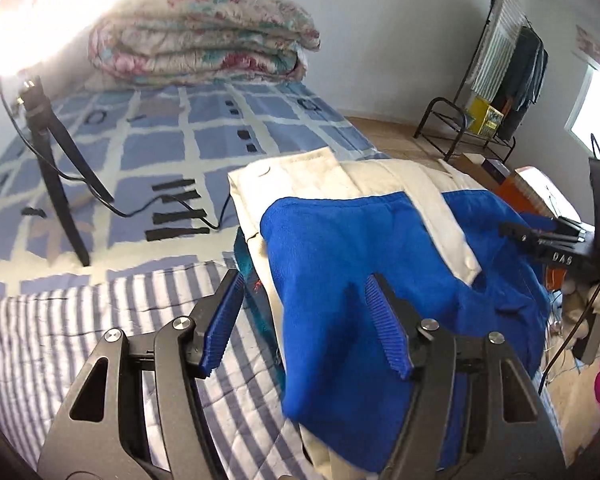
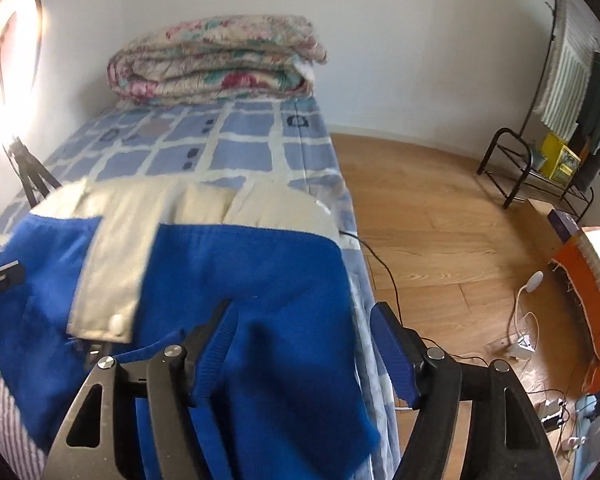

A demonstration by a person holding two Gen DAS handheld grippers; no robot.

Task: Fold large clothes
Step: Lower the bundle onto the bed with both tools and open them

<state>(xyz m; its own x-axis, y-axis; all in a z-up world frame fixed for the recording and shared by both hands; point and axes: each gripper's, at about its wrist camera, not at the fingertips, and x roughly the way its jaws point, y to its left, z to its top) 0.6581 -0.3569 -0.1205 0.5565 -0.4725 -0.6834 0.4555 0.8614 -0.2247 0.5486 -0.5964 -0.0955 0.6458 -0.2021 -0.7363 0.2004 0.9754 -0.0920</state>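
Note:
A large blue garment (image 1: 340, 248) with cream panels (image 1: 300, 180) lies folded on the bed, near its front edge. My left gripper (image 1: 303, 280) stands open over the garment's left edge; blue cloth lies between the jaws, and the left pad (image 1: 224, 316) is clear of it. In the right wrist view the same garment (image 2: 240, 264) reaches the bed's right side. My right gripper (image 2: 304, 306) is open above its near right corner, with blue cloth lying loose between the fingers. The other gripper shows at the edge of each view: the right gripper (image 1: 540, 240) and the left gripper (image 2: 0, 276).
A folded floral quilt (image 2: 216, 64) sits at the head of the checked bedspread (image 1: 160, 136). A black tripod (image 1: 56, 176) with a cable (image 1: 172, 212) stands on the bed at left. A striped sheet (image 1: 60, 340) covers the near part. Wooden floor (image 2: 440, 216) and a clothes rack (image 2: 560, 120) are at right.

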